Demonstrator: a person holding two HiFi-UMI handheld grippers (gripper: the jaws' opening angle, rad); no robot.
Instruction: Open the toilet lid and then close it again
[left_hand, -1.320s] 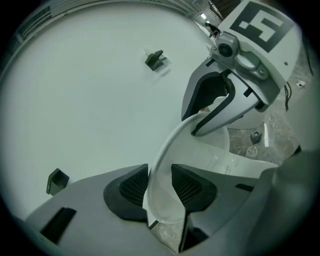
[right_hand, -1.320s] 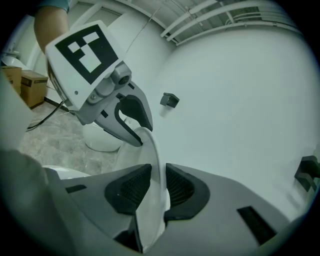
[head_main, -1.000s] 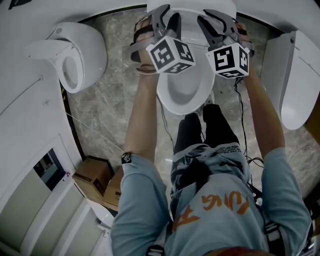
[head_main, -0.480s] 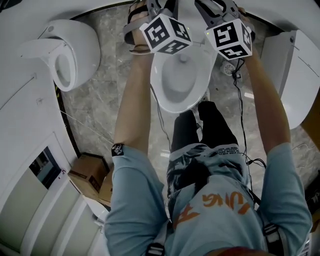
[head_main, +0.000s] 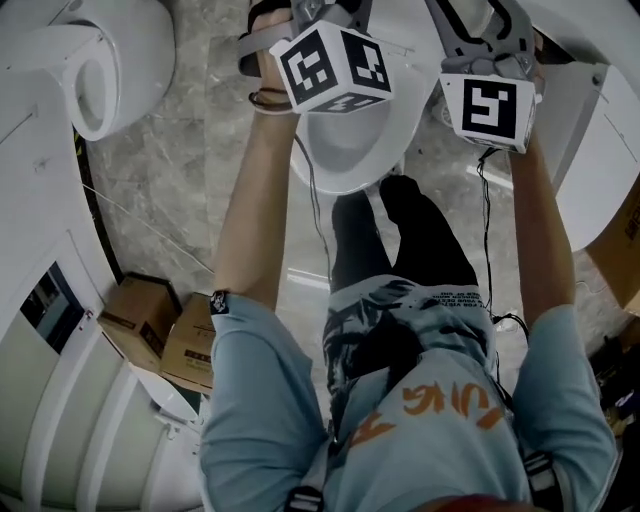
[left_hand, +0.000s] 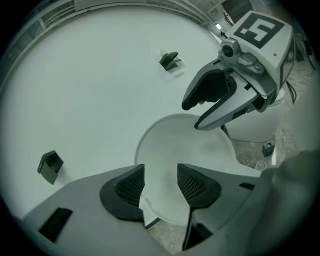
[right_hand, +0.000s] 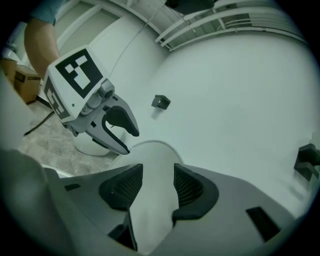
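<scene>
Fingers (left_hand: 131, 186) (right_hand: 189, 186), both pairs — ribbed, just opening — astride smooth rounded lid (left_hand: 185, 145)

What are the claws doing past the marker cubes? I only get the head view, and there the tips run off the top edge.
Observer: In the left gripper view the left claw stands open, its jaws having just been opening, with the rim of the toilet lid between the pads.
Operator: And the right one?
Observer: The right gripper view shows the right claw open too, its jaws having just been opening. The lid is between its pads, apparently not pinched.
Operator: What's behind the lid?
Observer: A plain white wall carrying small dark brackets.
</scene>
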